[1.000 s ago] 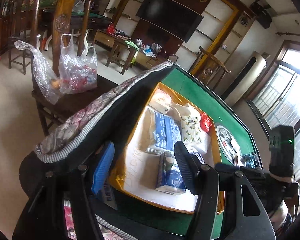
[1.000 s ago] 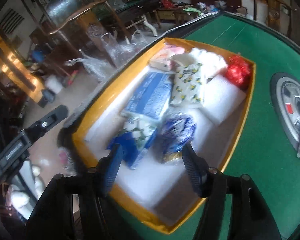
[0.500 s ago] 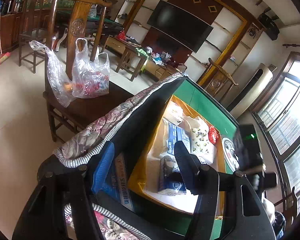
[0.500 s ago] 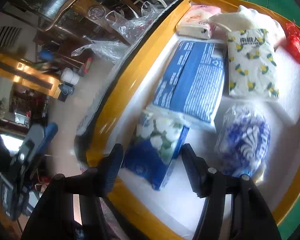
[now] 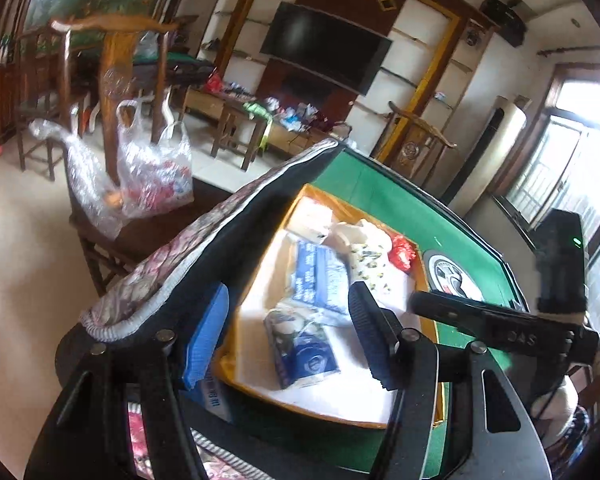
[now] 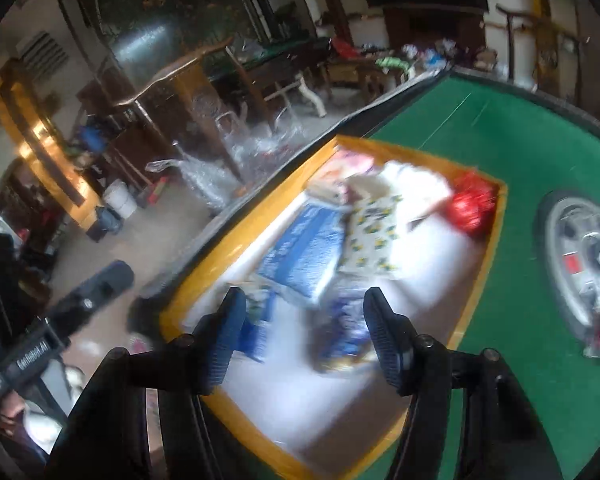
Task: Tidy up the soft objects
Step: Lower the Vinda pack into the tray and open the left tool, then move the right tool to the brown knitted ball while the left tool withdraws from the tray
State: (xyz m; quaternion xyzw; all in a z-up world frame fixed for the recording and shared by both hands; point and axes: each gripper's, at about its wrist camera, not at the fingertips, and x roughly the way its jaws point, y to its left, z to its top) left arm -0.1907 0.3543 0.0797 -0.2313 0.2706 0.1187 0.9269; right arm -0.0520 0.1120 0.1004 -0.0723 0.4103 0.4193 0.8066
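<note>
right tool [image 6: 302, 330]: spread, empty, nearer
blue floral pack [image 6: 256, 320]: just below-left, long axis away
left tool [image 5: 288, 332]: spread, empty

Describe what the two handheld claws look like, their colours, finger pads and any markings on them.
Both claws are black, with flat angular arms joined by silver rivets. The left claw carries ribbed blue pads on its fingers. The right claw has the same ribbed blue pads. Seen from the left wrist view, its black body has pale embossed lettering, too blurred to read, and a small green light on its boxy top.
</note>
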